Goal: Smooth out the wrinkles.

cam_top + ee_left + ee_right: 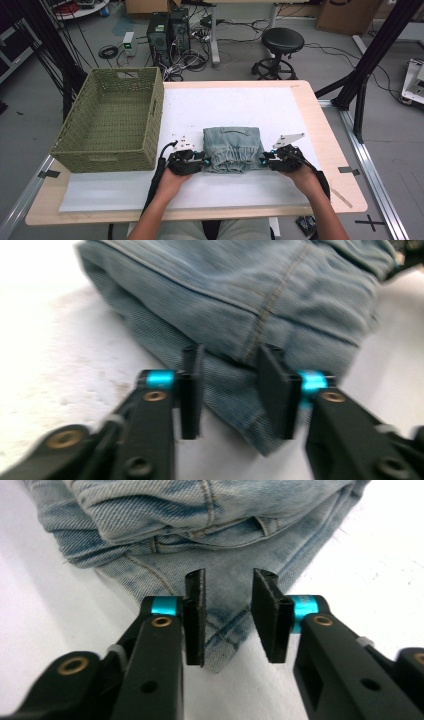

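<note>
A folded pair of light blue jeans (233,147) lies on the white sheet (225,102) near the table's front middle. My left gripper (206,161) is at the jeans' left front corner and my right gripper (262,160) at the right front corner, each held in a hand. In the left gripper view the jaws (230,352) stand apart over the folded denim edge (240,300), with a gap between the pads. The right gripper view has the jaws (229,577) apart too, straddling a denim corner (200,525) that lies flat between them.
A green woven basket (155,115) stands empty at the table's left, close to my left gripper. The wooden table edge (330,150) runs along the right. Behind the table are computer towers (167,30), a black stool (282,42) and cables on the floor.
</note>
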Motion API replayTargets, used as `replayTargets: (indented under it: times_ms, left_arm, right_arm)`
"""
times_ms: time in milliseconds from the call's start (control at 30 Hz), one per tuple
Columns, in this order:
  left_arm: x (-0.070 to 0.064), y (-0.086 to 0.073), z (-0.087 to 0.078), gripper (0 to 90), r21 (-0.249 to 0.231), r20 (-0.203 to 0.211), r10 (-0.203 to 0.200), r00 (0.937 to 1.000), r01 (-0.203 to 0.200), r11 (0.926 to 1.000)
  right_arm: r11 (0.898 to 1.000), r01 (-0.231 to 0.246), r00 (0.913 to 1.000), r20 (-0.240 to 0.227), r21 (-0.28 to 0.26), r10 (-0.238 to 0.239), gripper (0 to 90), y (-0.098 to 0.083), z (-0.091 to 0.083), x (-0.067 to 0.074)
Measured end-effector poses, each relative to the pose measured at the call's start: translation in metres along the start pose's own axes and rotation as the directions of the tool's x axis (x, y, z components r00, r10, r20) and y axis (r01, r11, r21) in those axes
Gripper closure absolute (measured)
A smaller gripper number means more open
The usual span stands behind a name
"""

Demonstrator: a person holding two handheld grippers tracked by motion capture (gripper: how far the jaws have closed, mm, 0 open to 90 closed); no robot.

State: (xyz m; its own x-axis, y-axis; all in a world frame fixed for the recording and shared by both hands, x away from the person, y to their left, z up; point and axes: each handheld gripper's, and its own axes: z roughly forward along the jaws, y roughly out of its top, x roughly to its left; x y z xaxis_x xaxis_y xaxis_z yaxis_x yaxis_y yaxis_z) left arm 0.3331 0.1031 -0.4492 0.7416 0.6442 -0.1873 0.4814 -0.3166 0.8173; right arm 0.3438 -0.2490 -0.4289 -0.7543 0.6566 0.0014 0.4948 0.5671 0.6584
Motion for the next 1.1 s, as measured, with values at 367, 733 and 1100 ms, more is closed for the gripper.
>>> replayTargets:
  times_ms: [367, 733, 1100]
  left_arm:
    - [-0.017, 0.002, 0.001, 87.1, 0.123, -0.038, 0.096, 0.9947, -0.09, 0.9883]
    - [-0.003, 0.003, -0.019, 57.4, -0.073, -0.037, 0.022, 0.9991, -0.024, 0.9971]
    - [-0.011, 0.004, -0.003, 58.0, -0.07, 0.039, 0.047, 0.9981, -0.045, 0.9965]
  right_arm:
    - [1.0, -0.002, 1.0, -0.005, -0.006, 0.002, 66.1, 0.0, -0.003, 0.001]
    - [0.995, -0.038, 0.9993, -0.01, -0.087, 0.037, 61.4, 0.003, -0.01, 0.0]
    - [1.0, 0.025, 0.9984, -0.05, 0.015, -0.025, 59.4, 0.001, 0.008, 0.005]
